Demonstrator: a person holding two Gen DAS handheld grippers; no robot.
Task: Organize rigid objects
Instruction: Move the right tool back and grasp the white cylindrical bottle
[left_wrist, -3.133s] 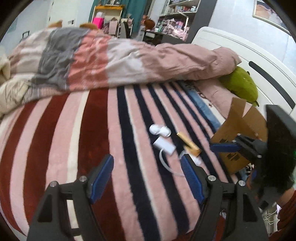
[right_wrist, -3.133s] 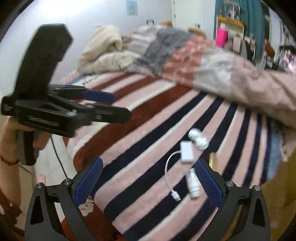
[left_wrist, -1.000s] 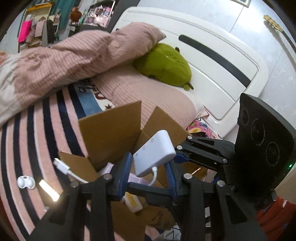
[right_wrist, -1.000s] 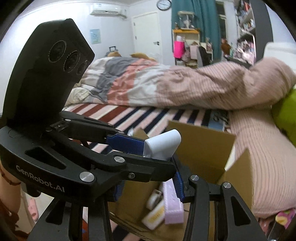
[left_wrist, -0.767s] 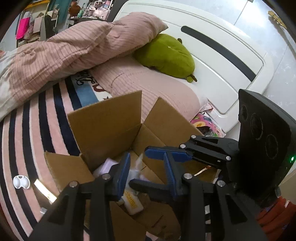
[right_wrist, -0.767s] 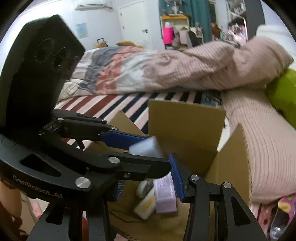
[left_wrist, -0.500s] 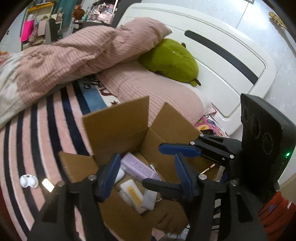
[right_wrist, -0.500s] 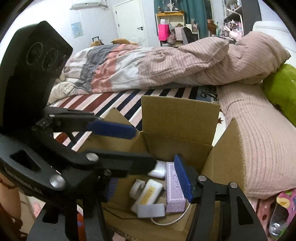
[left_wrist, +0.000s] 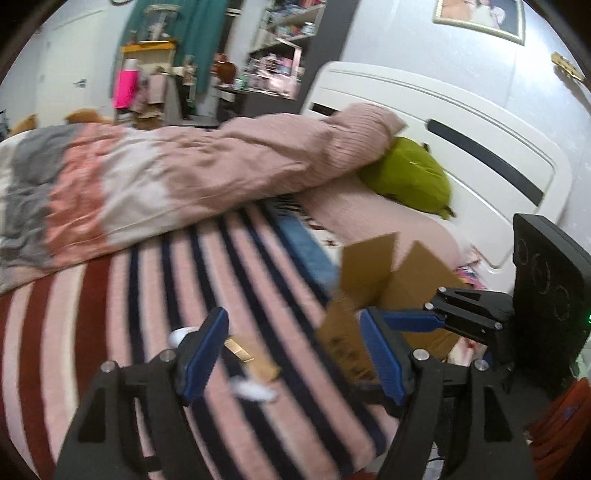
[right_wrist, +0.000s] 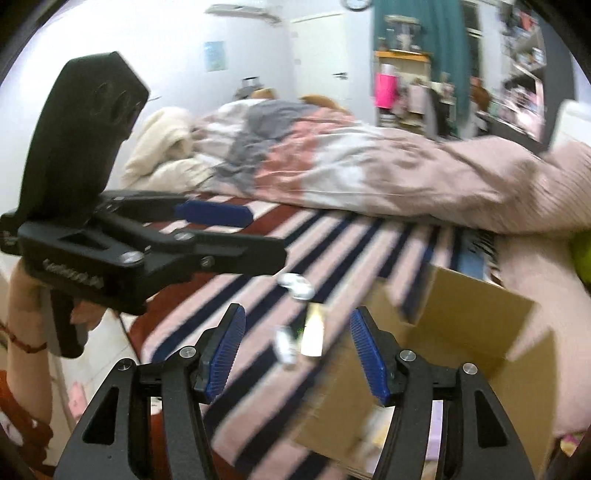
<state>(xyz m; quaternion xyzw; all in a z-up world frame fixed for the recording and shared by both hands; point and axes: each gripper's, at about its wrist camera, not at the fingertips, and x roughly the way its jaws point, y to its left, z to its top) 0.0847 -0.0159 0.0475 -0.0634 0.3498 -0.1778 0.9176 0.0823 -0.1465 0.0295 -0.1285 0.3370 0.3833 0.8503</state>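
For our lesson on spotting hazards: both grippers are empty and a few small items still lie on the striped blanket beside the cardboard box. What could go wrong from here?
1. The open brown cardboard box sits at the bed's edge; a nudge from the right gripper might tip it off.
2. The flat gold rectangular piece, small white oblong item and white rounded case lie close together on the soft striped blanket; the left gripper, jaws having just opened, could knock one while grabbing another.

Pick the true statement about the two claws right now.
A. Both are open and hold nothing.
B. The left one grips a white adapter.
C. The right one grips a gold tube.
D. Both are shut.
A: the left claw and the right claw both show a clear gap between their blue pads, with only the striped blanket behind them.
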